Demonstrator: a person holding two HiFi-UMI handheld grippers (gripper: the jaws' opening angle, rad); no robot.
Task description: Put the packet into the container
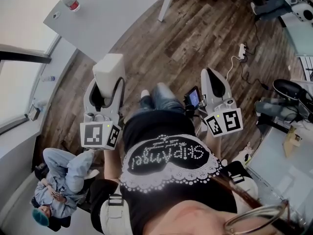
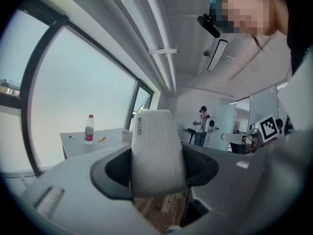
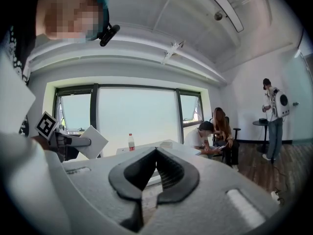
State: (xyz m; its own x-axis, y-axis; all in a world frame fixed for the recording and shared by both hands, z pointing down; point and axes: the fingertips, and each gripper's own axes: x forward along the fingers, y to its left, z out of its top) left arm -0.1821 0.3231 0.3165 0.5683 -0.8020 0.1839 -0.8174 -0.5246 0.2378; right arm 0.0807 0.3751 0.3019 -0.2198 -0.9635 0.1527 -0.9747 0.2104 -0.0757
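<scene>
The packet (image 1: 108, 70) is white and flat and stands on end. It sits at about ten o'clock in the head view, pinched by its lower part in the left gripper (image 1: 104, 91) and held in the air over the wooden floor (image 1: 195, 38).

Most of the packet stands free above the jaws. The likeliest slip, as I judge it, is that it tilts or slides out if the gripper is swung fast or the pinch eases. If it is soft, it may also buckle at the pinch and then catch on a rim.

The other risk is plainer — no container shows in any view, so the carry has no target in sight. Letting go here would drop the packet to the floor. The grey table (image 1: 112, 18) at eleven o'clock carries a bottle (image 1: 70, 0), well apart from the packet.

In the left gripper view the jaws stand apart only by the packet's thickness, with the pads pressed on both its faces. The right gripper (image 1: 211, 77), at about two o'clock, has its jaws brought together with the tips touching — nothing lies between them.
</scene>
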